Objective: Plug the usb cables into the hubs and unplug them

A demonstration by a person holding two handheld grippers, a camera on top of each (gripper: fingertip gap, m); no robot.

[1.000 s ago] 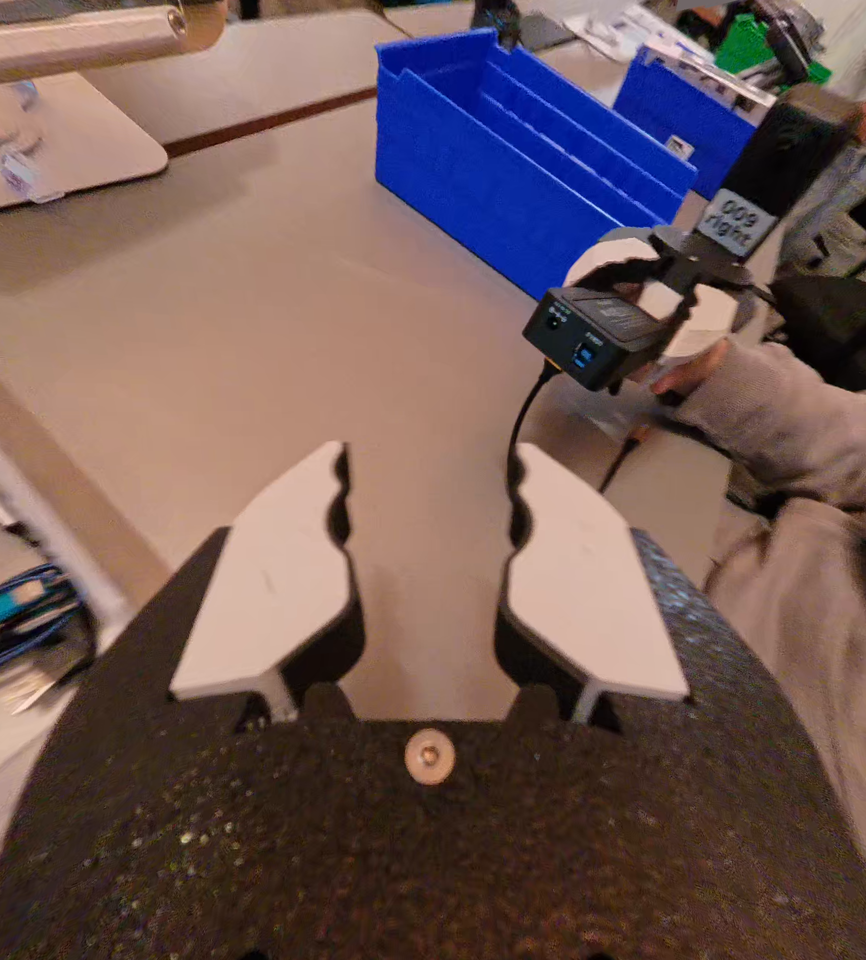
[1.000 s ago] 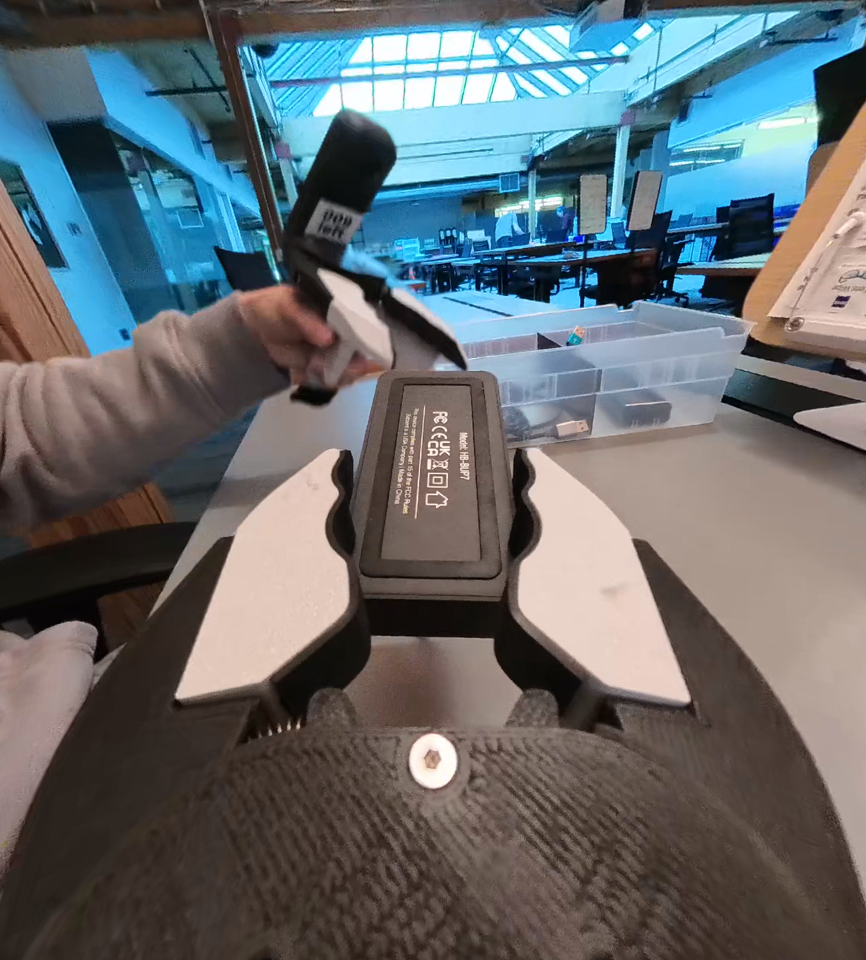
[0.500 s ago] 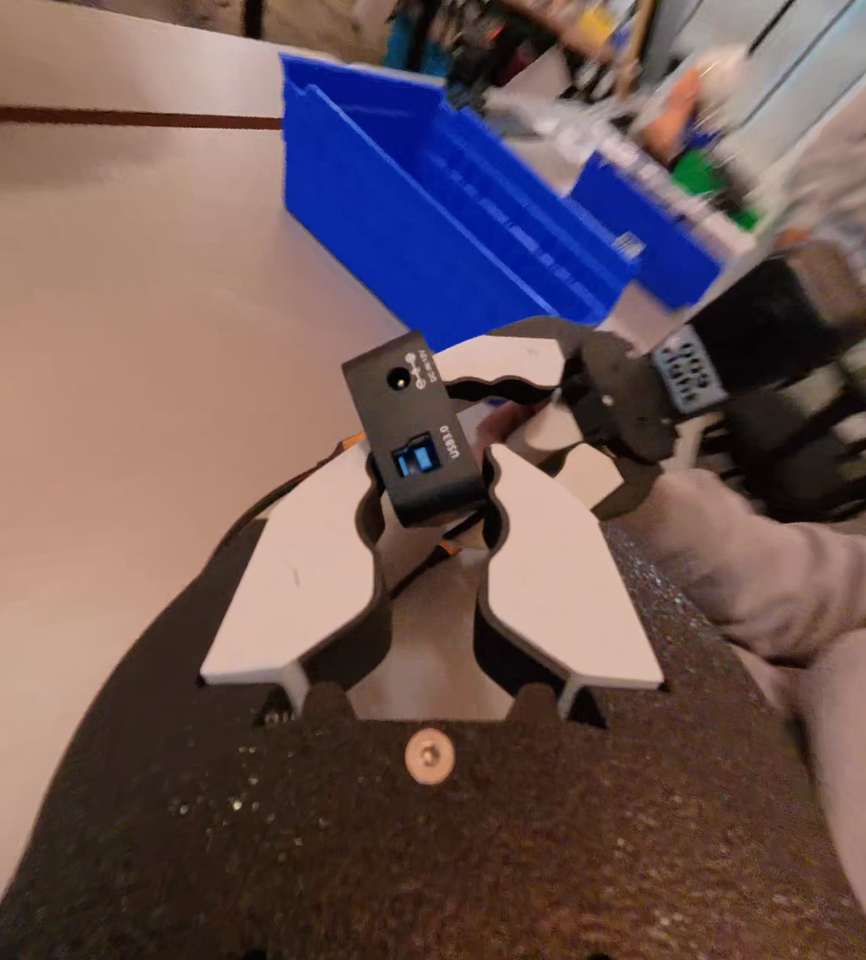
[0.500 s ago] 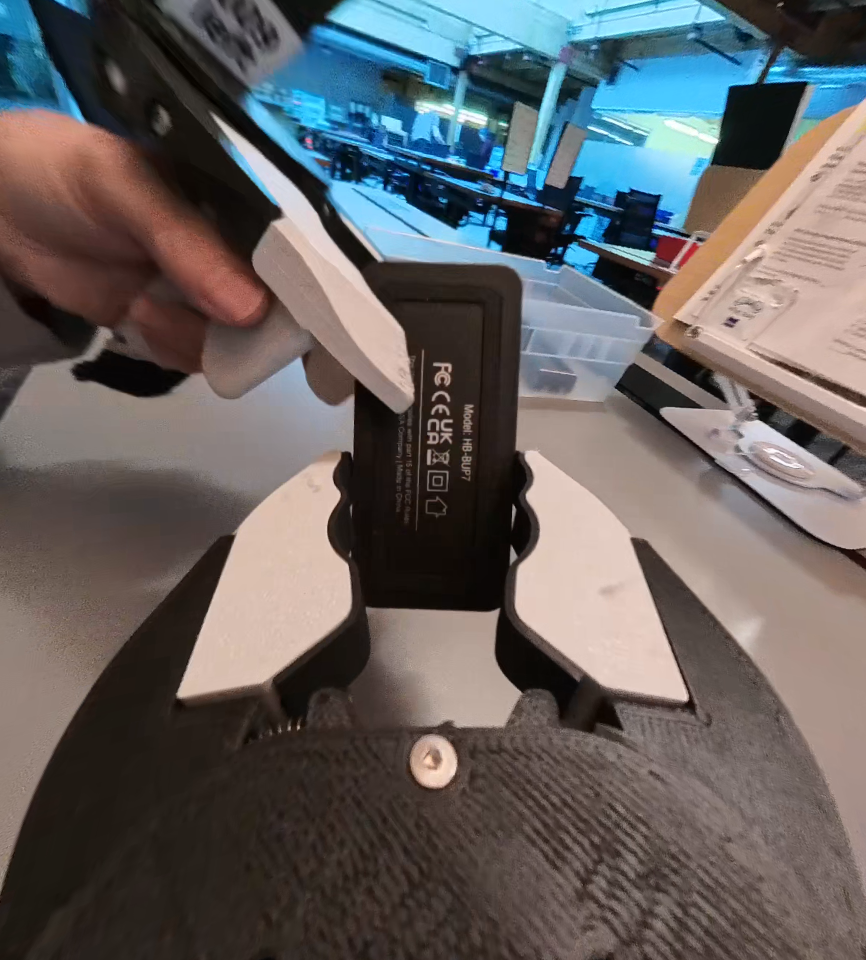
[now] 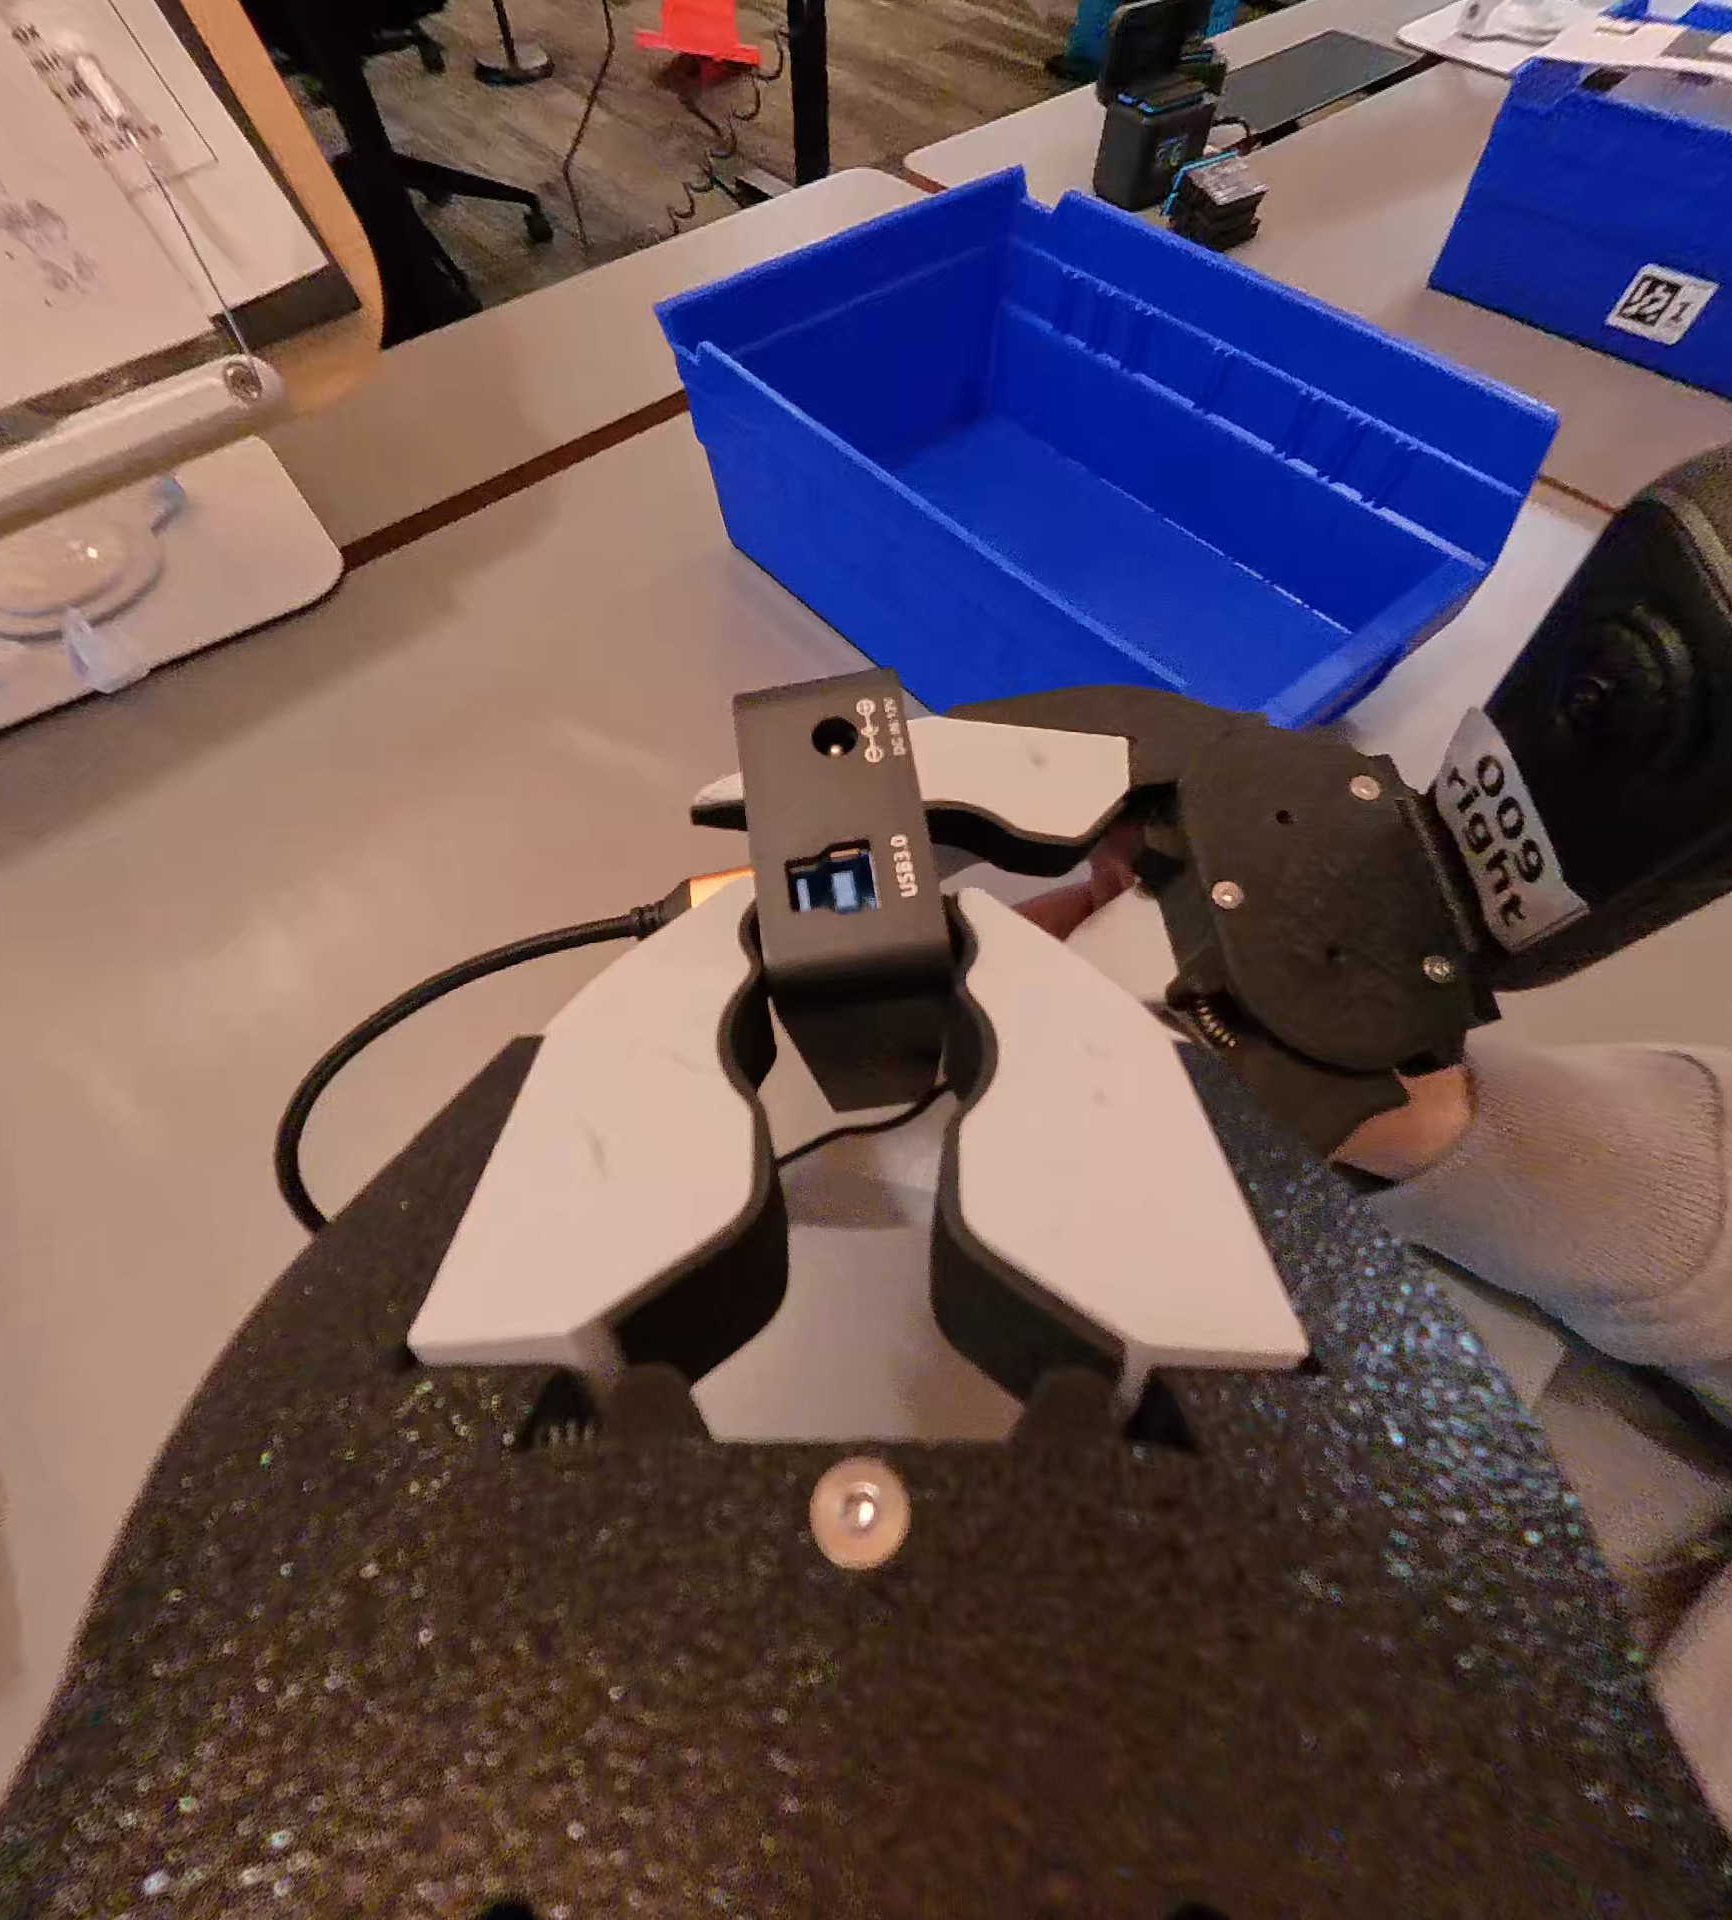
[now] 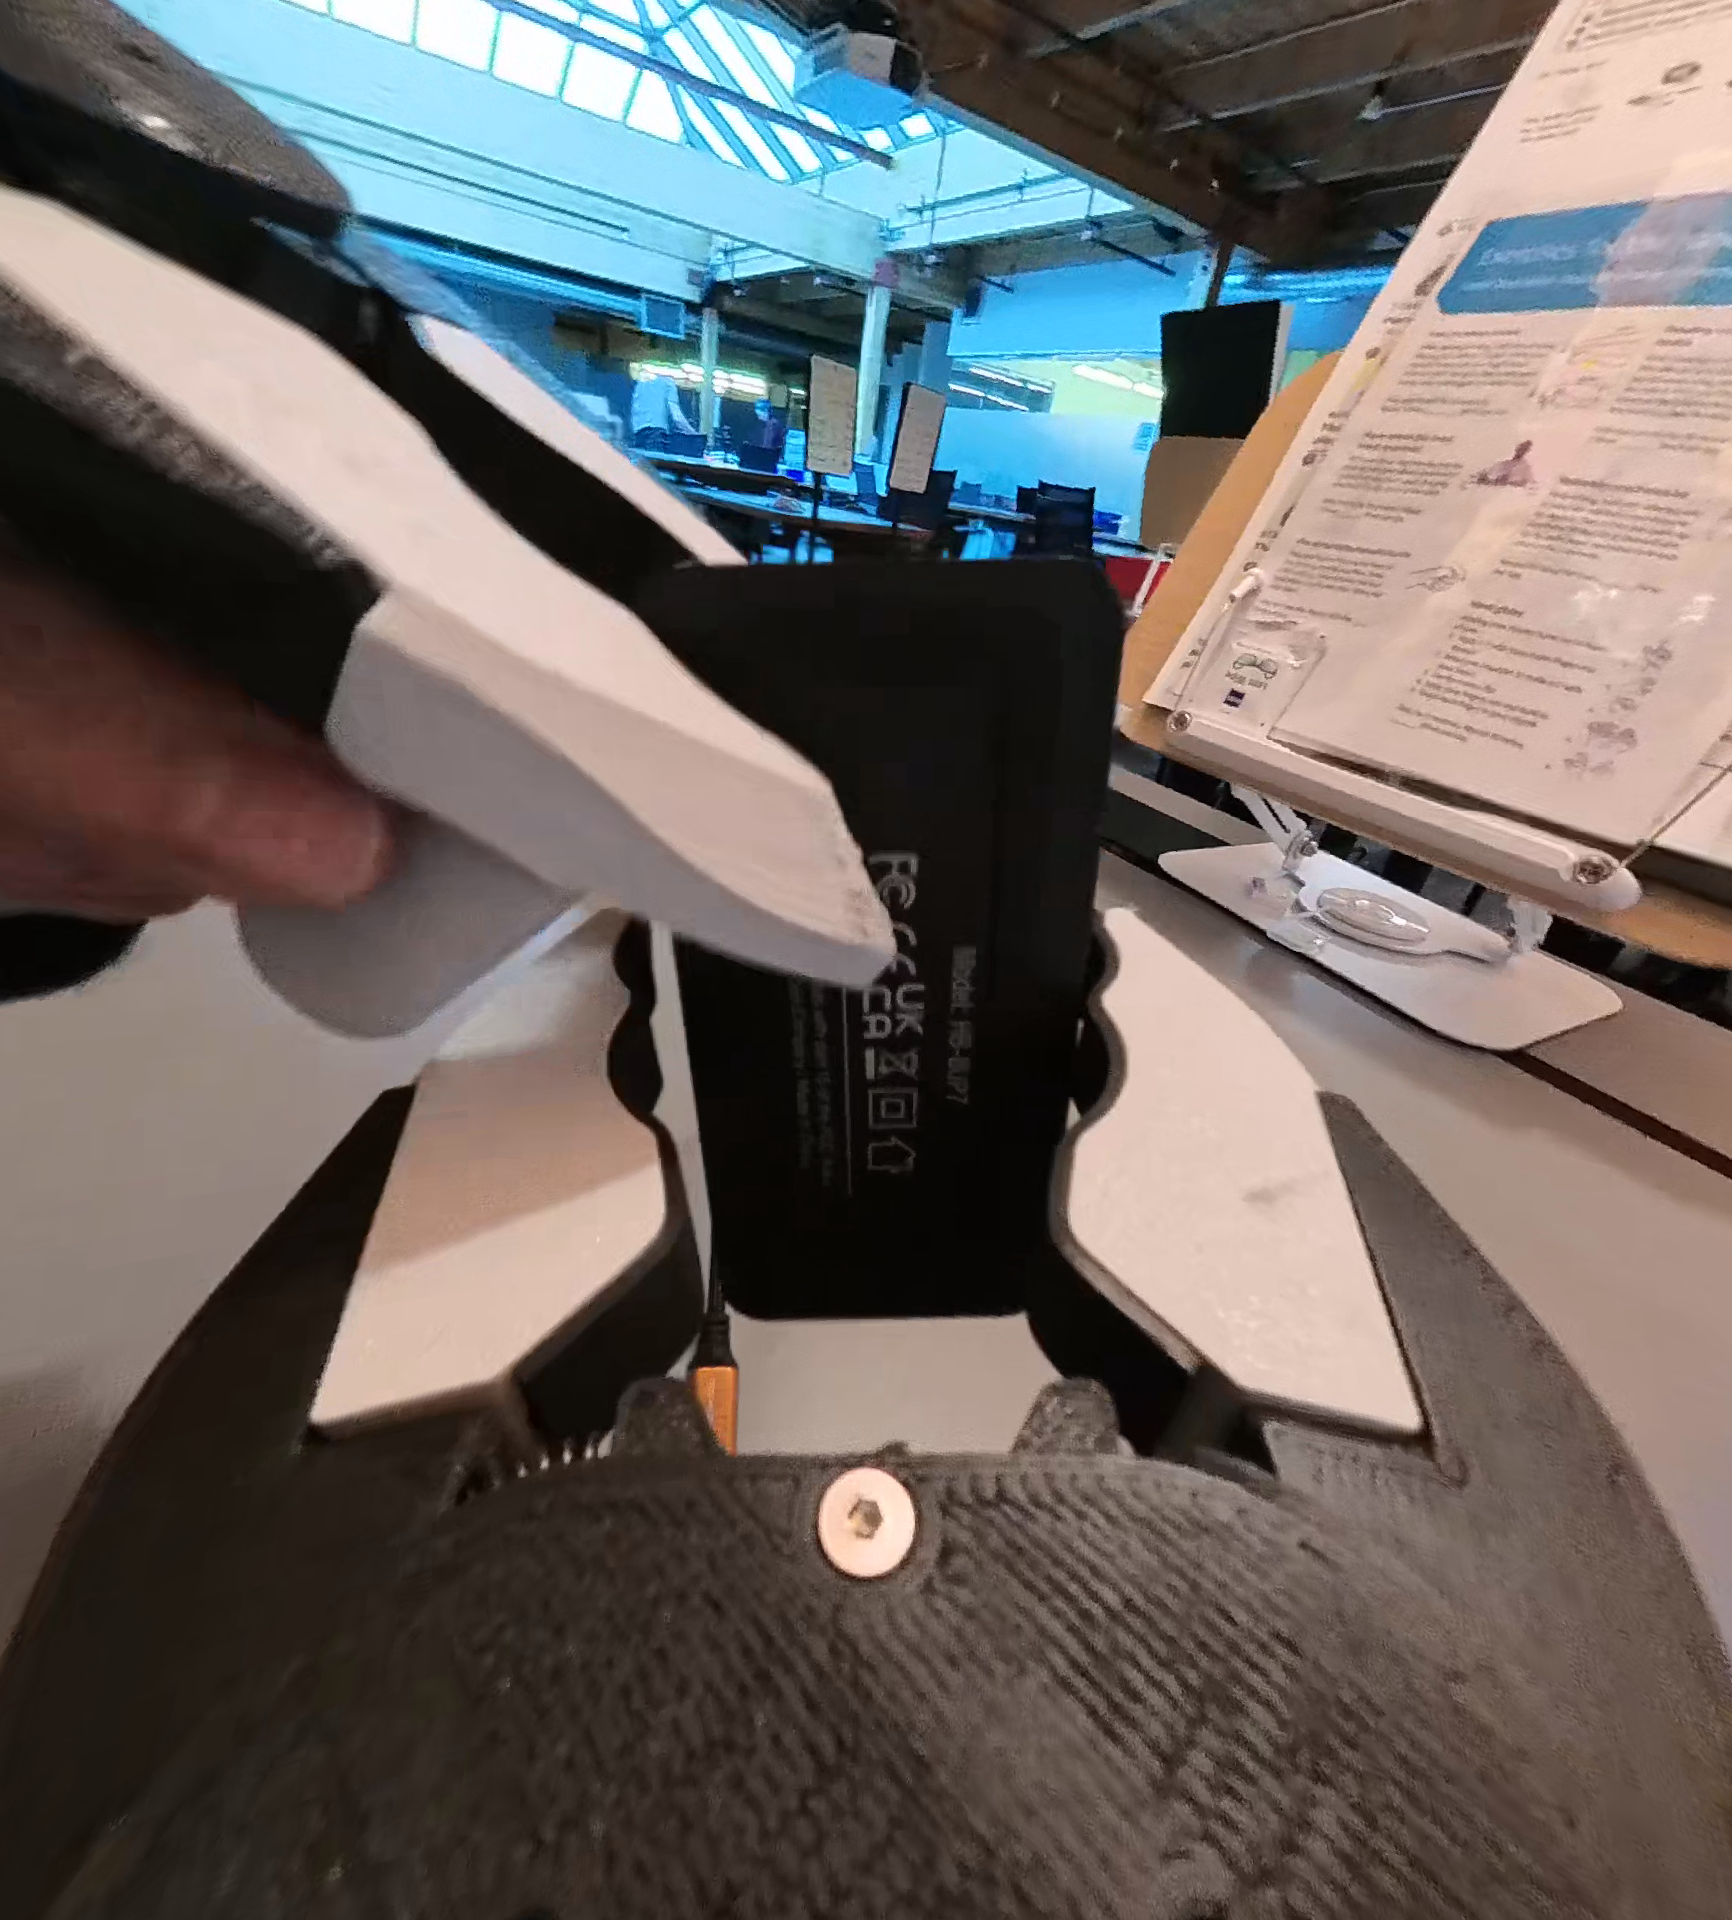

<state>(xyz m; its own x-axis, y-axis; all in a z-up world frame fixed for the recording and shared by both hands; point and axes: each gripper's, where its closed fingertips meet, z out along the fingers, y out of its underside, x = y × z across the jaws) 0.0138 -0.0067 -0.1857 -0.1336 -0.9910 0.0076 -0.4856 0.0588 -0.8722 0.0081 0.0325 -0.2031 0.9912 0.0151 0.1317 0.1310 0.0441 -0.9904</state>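
The left gripper [image 5: 857,961] pinches the lower end of the black hub [image 5: 841,831], which is held above the grey table [image 5: 322,831]. The right gripper [image 6: 867,1023] stands wider around it (a gap on one side); whether it grips, I cannot tell. A black cable [image 5: 405,1029] trails left, near the blue bin [image 5: 1101,468].

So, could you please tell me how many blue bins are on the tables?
2: an open blue bin behind the hub, and a second bin far right, partly cropped; others may be out of view.
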